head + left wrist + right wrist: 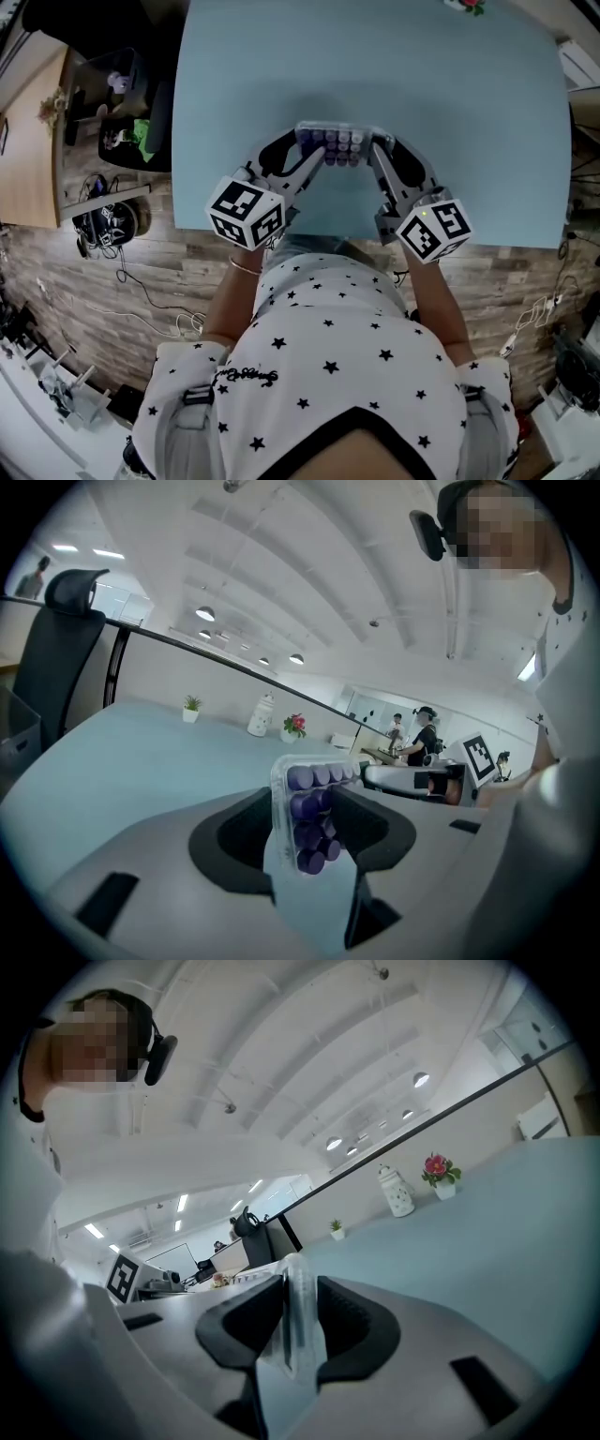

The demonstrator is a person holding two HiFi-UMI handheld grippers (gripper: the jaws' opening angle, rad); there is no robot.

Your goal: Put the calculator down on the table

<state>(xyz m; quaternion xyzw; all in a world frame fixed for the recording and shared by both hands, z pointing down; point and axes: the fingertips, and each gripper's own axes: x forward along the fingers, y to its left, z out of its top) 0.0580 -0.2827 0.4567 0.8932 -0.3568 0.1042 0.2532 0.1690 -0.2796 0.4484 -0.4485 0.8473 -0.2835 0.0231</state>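
The calculator (pixel 337 142), a clear case with rows of purple keys, is held between my two grippers over the pale blue table (pixel 469 112), near its front edge. My left gripper (pixel 314 157) is shut on its left end, and in the left gripper view the calculator (pixel 314 822) shows its keys between the jaws of that gripper (pixel 309 832). My right gripper (pixel 377 155) is shut on the right end. The right gripper view shows the calculator (pixel 298 1321) edge-on, pinched between the dark pads of that gripper (pixel 296 1326). I cannot tell whether it touches the tabletop.
A black office chair (pixel 141 103) stands left of the table, with cables (pixel 112 225) on the wood floor below it. At the table's far edge stand a small green plant (pixel 191 707), a white jar (pixel 261 714) and a red flower pot (pixel 294 726). People stand far back in the room.
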